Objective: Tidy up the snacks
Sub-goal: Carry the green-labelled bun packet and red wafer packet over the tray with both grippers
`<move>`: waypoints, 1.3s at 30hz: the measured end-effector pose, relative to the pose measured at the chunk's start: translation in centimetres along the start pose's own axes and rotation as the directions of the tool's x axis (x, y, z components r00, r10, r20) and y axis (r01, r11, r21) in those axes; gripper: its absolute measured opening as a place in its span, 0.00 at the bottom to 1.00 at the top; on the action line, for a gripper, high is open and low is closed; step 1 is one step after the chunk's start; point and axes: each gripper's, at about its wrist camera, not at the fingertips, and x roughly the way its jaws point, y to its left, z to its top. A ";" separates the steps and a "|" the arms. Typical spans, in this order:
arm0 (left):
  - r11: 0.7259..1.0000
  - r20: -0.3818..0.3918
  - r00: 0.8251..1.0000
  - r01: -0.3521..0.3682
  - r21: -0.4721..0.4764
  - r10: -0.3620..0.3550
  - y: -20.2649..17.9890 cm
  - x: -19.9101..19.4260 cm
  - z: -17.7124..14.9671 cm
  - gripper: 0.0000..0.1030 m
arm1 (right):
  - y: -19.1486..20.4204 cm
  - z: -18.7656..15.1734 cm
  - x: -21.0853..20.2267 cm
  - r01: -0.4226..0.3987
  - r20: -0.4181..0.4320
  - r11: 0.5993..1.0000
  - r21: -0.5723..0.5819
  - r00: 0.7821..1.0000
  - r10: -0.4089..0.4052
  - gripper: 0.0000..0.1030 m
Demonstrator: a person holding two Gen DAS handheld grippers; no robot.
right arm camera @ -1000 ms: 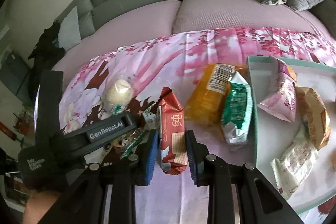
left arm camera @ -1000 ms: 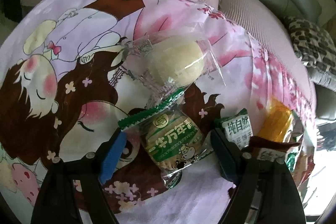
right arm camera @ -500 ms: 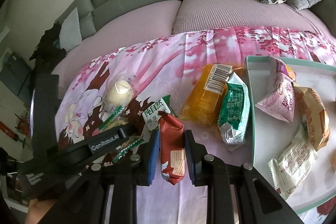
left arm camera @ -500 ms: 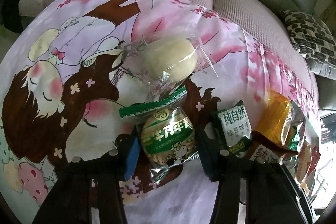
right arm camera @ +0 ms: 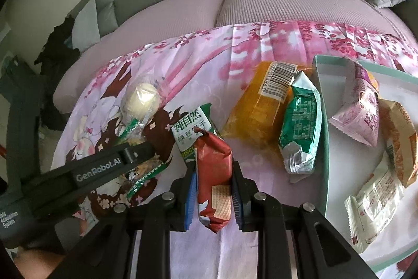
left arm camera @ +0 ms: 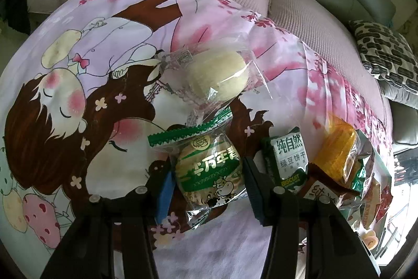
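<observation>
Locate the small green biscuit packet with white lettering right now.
In the right wrist view, the green biscuit packet lies on the pink cloth left of centre, just behind the red packet in the right gripper, left of the orange packet.

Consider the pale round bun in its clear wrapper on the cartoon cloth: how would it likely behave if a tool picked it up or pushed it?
The pale round bun looks soft, so a hard squeeze would probably dent it. Its clear wrapper is loose and glossy, so it may crinkle and slip if gripped by the film alone. Pushed across the cartoon cloth, it would likely slide or rock.
</observation>
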 end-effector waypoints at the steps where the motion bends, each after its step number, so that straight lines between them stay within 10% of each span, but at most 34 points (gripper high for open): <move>1: 1.000 0.003 1.000 0.000 -0.001 0.000 0.0 -0.1 0.0 0.51 | 0.0 0.0 0.0 0.000 0.000 1.000 -0.002 1.000 0.000 0.25; 22: 0.996 0.194 0.978 0.067 0.062 -0.077 -3.1 -7.8 0.8 0.50 | -2.1 1.3 -8.3 -0.048 0.192 0.998 0.051 0.981 0.038 0.25; 39: 0.947 0.194 0.963 0.123 0.296 -0.186 -13.9 -9.6 -2.9 0.51 | -14.3 0.6 -15.5 0.024 0.305 0.954 0.298 0.945 -0.119 0.25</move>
